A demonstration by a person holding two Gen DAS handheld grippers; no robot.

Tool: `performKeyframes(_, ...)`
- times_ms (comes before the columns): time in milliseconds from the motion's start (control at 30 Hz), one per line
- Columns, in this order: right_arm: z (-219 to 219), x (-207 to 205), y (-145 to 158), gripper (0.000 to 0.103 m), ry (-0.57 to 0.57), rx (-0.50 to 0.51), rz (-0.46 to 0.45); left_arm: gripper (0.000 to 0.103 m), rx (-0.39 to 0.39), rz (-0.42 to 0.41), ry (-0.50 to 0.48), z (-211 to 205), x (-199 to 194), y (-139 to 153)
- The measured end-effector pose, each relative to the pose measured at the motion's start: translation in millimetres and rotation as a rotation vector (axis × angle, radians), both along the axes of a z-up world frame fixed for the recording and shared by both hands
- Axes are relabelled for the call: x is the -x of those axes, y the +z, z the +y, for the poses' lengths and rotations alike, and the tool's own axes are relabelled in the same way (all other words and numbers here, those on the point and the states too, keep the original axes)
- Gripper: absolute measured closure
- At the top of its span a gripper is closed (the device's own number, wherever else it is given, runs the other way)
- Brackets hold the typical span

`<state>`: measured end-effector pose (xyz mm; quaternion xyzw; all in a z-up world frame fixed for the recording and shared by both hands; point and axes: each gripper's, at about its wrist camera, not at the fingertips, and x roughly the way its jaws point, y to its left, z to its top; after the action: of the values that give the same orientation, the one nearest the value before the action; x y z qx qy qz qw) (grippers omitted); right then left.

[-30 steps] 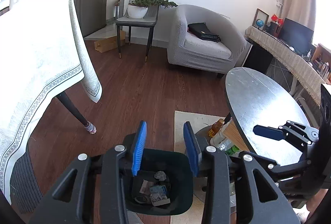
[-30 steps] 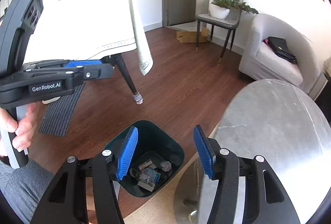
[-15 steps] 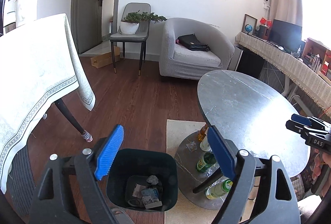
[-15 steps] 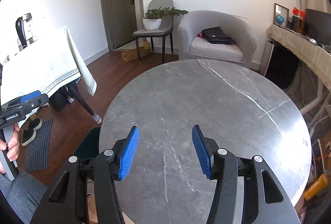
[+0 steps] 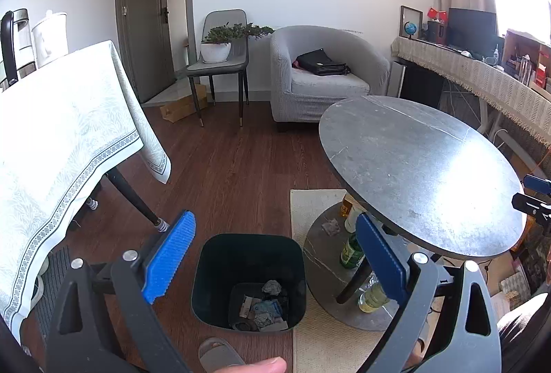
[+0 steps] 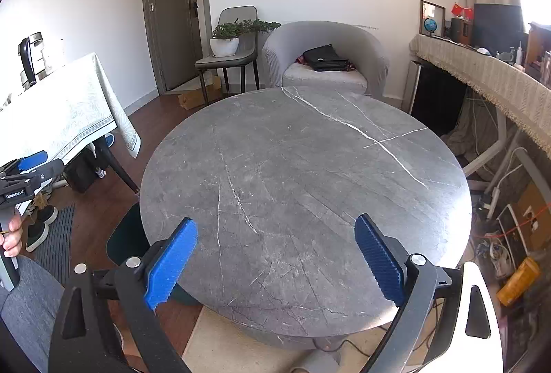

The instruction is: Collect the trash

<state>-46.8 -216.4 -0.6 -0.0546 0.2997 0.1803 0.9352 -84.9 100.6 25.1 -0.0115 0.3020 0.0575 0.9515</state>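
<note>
A dark green trash bin (image 5: 248, 280) stands on the wood floor and holds crumpled paper and wrappers (image 5: 263, 307). My left gripper (image 5: 273, 261) is open and empty, held above the bin. My right gripper (image 6: 275, 261) is open and empty over the near edge of the round grey marble table (image 6: 303, 173). The bin's rim (image 6: 125, 237) shows at the table's left in the right wrist view. A crumpled scrap (image 5: 331, 226) and several bottles (image 5: 351, 252) sit on the table's lower shelf.
A table with a white cloth (image 5: 62, 139) stands at the left. A grey armchair (image 5: 323, 77) with a black bag and a chair with a plant (image 5: 220, 42) are at the back. A beige rug (image 5: 320, 338) lies under the round table.
Both grippers opened wider and rose. The right gripper swung from above the bin to over the marble table. The left view pulled back from the bin.
</note>
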Motion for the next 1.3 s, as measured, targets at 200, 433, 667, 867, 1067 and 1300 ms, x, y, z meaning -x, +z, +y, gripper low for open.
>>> performKeyframes(200, 0.1, 7.5, 3.2, 0.008, 0.051, -0.022, -0.02, 0.005, -0.002, 0.03, 0.03, 0.7, -2.6, -5.5)
performKeyframes(433, 9.2, 5.5, -0.2, 0.008, 0.078, -0.003, -0.001, 0.004, 0.004, 0.035, 0.012, -1.6, -1.7, -8.2)
performKeyframes(667, 11.5, 7.5, 0.0, 0.008, 0.078, 0.0, -0.004, 0.004, 0.007, 0.042, 0.013, -2.3, -2.9, -8.3)
performKeyframes(867, 11.8, 7.6, 0.0, 0.008, 0.075, -0.001, -0.002, 0.004, 0.016, 0.04, 0.011, -2.1, -2.8, -9.0)
performKeyframes(1067, 12.3, 7.2, 0.2, 0.007, 0.077, 0.004, -0.003, 0.004, 0.02, 0.036, 0.015, -1.3, -1.7, -8.9)
performKeyframes(1300, 12.7, 7.7, -0.3, 0.007, 0.078, 0.011, -0.005, 0.004, 0.028, 0.03, 0.015, -1.5, -0.4, -8.7)
